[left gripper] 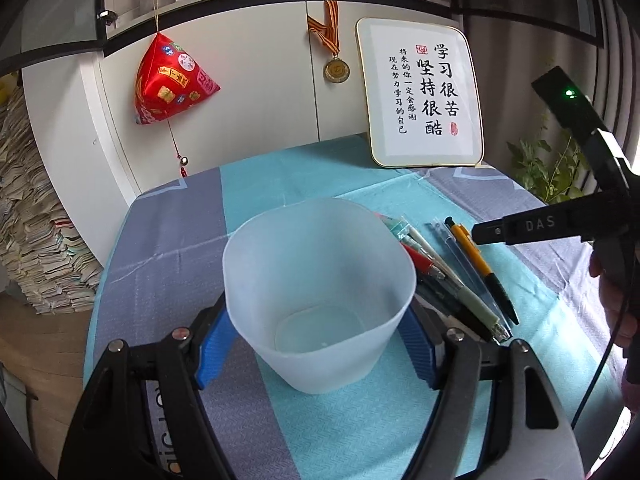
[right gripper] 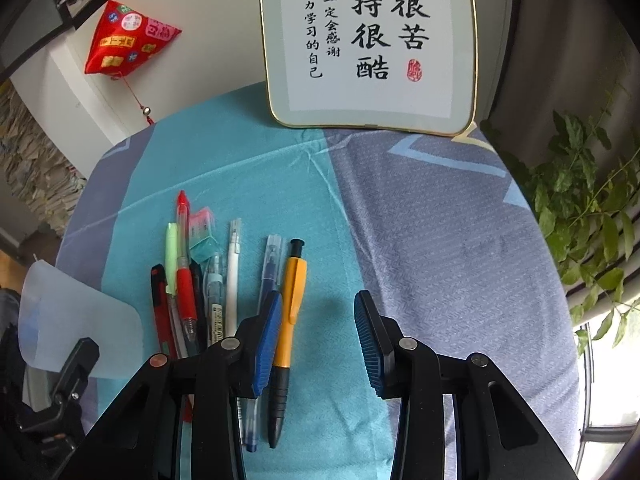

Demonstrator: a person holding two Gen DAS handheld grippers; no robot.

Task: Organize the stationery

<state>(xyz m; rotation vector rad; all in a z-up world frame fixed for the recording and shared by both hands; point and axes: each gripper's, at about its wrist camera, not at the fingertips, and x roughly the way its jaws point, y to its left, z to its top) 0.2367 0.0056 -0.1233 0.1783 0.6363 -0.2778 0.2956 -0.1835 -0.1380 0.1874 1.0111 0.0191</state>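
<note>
Left wrist view: left tool [left gripper: 320, 344] clamped on translucent cup [left gripper: 320, 280], blue pads pressed to both sides, cup upright on cloth-covered tabletop [left gripper: 168, 248].
Pens [left gripper: 452, 276] fanned just right of cup; right tool [left gripper: 486, 234] above them.

Right wrist view: right tool [right gripper: 316, 336] partly open, gripping nothing.
Orange pen [right gripper: 290, 312] between jaws, beside left pad [right gripper: 266, 344], flat on tabletop; other pens left of it; cup at left edge.

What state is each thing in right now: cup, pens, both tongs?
Cup: upright, empty, clamped by left tongs.
Left tongs: shut on cup.
Right tongs: open, nothing gripped, over the orange pen.
Orange pen: flat on cloth.
Other pens: lying loose beside cup.
</note>
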